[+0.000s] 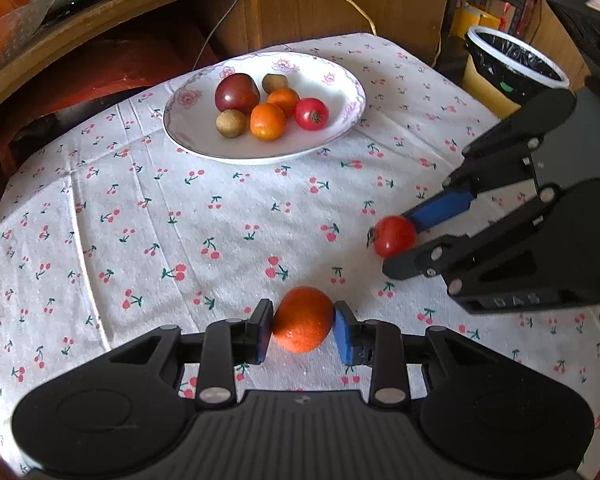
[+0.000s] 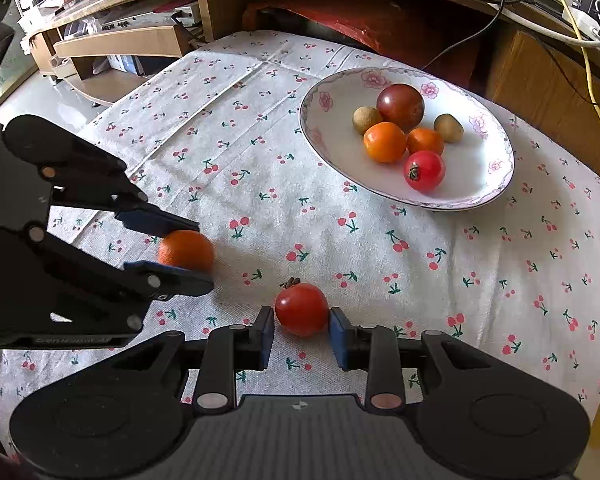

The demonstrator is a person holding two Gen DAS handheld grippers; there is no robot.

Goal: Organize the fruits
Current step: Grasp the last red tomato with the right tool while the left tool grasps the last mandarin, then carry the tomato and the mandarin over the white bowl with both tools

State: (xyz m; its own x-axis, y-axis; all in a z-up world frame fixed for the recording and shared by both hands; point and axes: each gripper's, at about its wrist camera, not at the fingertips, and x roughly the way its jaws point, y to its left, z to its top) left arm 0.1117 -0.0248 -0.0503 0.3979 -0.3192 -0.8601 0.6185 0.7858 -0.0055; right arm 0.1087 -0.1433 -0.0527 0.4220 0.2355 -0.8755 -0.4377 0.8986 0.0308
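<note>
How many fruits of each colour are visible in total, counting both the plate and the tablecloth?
Orange: 3 (two on the plate, one in the left gripper)
Bright red: 2 (one on the plate, one between the right gripper fingers)
Dark red: 1
Brown-green: 2
Total: 8
</note>
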